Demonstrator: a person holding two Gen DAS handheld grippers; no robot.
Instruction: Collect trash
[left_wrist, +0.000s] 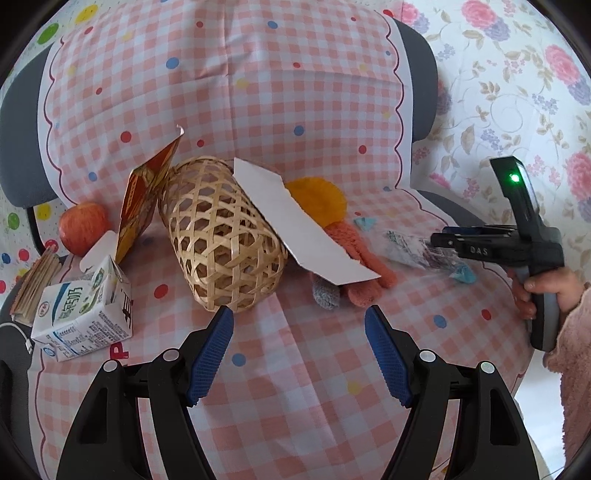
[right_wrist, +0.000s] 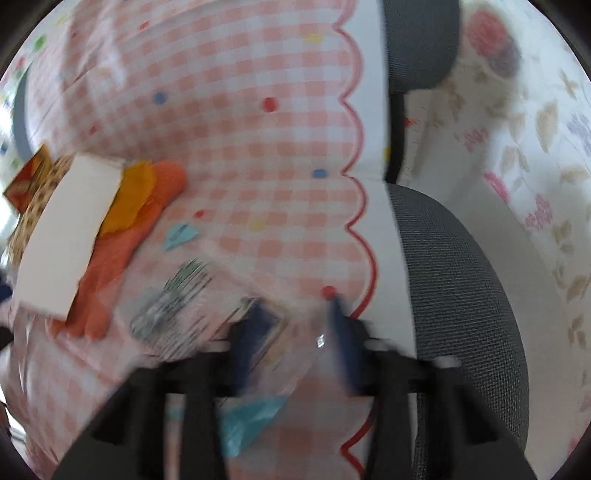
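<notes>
Pinching the clear wrapper (left_wrist: 410, 249) right of the basket (left_wrist: 221, 236), my right gripper (right_wrist: 295, 332) looks, through blur, clenched on it; I lift slowly, left gripper (left_wrist: 299, 350) released.

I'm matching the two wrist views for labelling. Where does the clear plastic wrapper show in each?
Left wrist: the clear plastic wrapper lies right of centre, at the right gripper tips.
Right wrist: wrapper, blurred, lower centre-left, before the gripper.
Shared landmark: white card.
</notes>
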